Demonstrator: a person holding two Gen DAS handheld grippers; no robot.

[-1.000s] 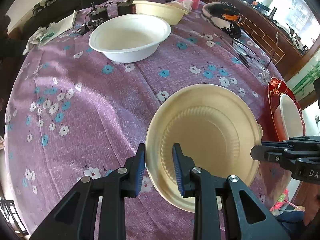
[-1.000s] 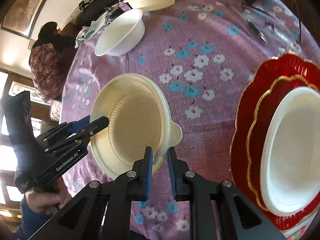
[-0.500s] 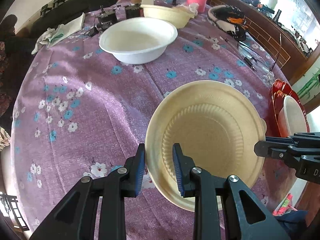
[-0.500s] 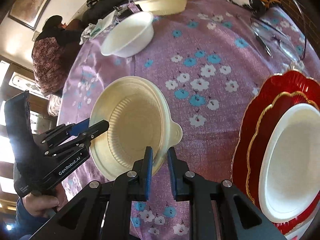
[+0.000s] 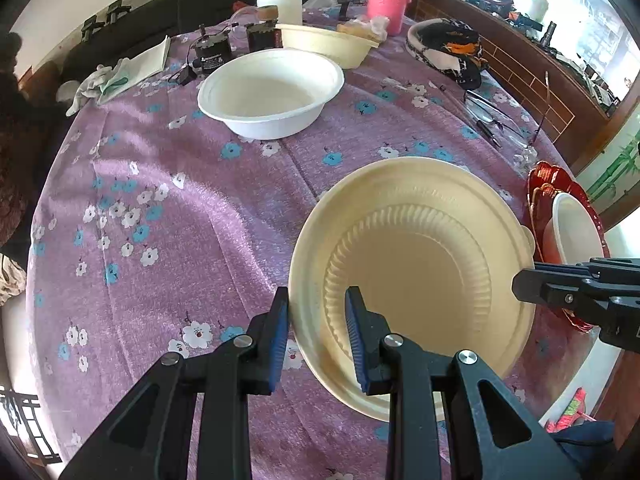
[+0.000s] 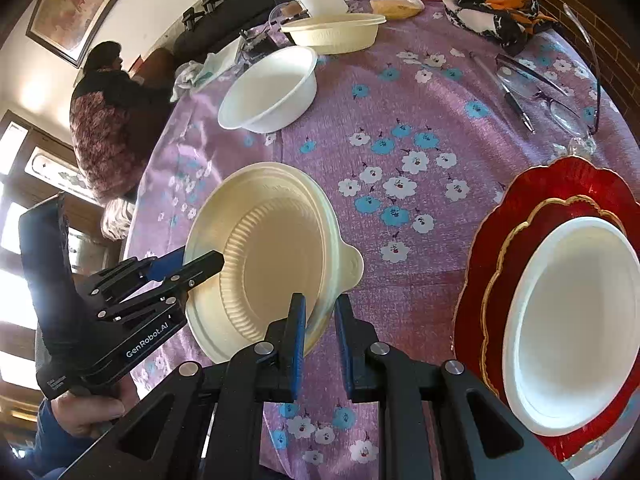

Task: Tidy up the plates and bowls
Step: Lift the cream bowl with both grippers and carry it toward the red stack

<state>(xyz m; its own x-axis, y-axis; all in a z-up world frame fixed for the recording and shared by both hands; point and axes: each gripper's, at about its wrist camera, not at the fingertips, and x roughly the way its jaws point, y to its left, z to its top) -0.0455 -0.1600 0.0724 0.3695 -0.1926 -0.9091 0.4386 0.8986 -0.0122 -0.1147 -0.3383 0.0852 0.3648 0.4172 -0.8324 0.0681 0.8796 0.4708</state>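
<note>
Bowl (image 5: 412, 264) carrying step: my left gripper (image 5: 316, 320) and right gripper (image 6: 320, 320) each clamp opposite rims of it. Next, probably nest it into the matching bowl (image 5: 324, 42) across the table.

Two cream ribbed disposable bowls are counted: a near one (image 5: 416, 264) and a far one (image 5: 328, 42). Two white foam bowls are seen, one (image 5: 272, 92) on the purple flowered cloth and one (image 6: 572, 320) on the plates. Two scalloped red plates (image 6: 560, 188) are stacked. One pink flask (image 5: 387, 0), one white tub (image 5: 280, 0) and one pair of spectacles (image 6: 536, 88) are counted.
</note>
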